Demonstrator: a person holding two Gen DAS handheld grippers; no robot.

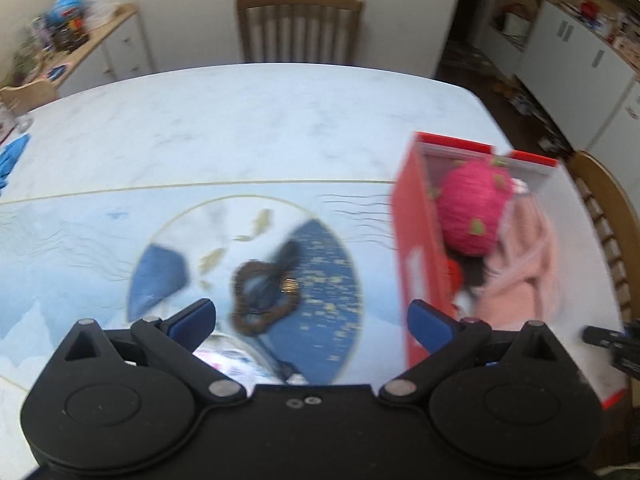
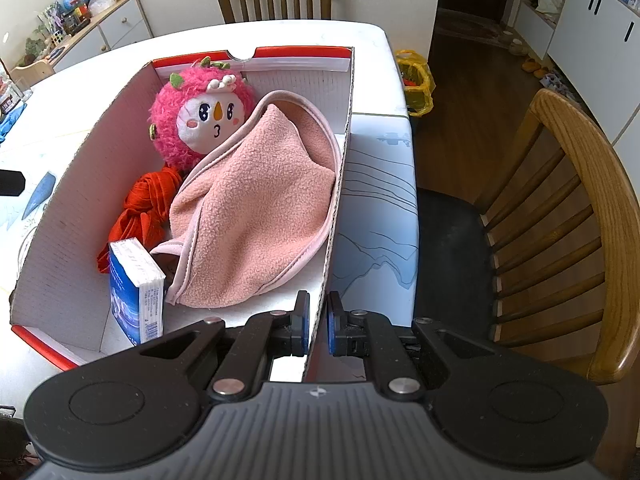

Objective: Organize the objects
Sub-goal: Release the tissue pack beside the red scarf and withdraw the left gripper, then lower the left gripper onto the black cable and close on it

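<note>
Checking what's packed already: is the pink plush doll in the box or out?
In. The plush doll sits inside the box, against its far wall, partly under the pink blanket.

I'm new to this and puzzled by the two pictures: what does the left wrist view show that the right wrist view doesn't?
Only the left wrist view shows the open left gripper above a brown beaded bracelet on the table mat.

Only the right wrist view shows the right gripper shut on the box wall, plus a tissue pack and red cloth.

Both show the red box, the pink plush doll and the pink fleece blanket.
</note>
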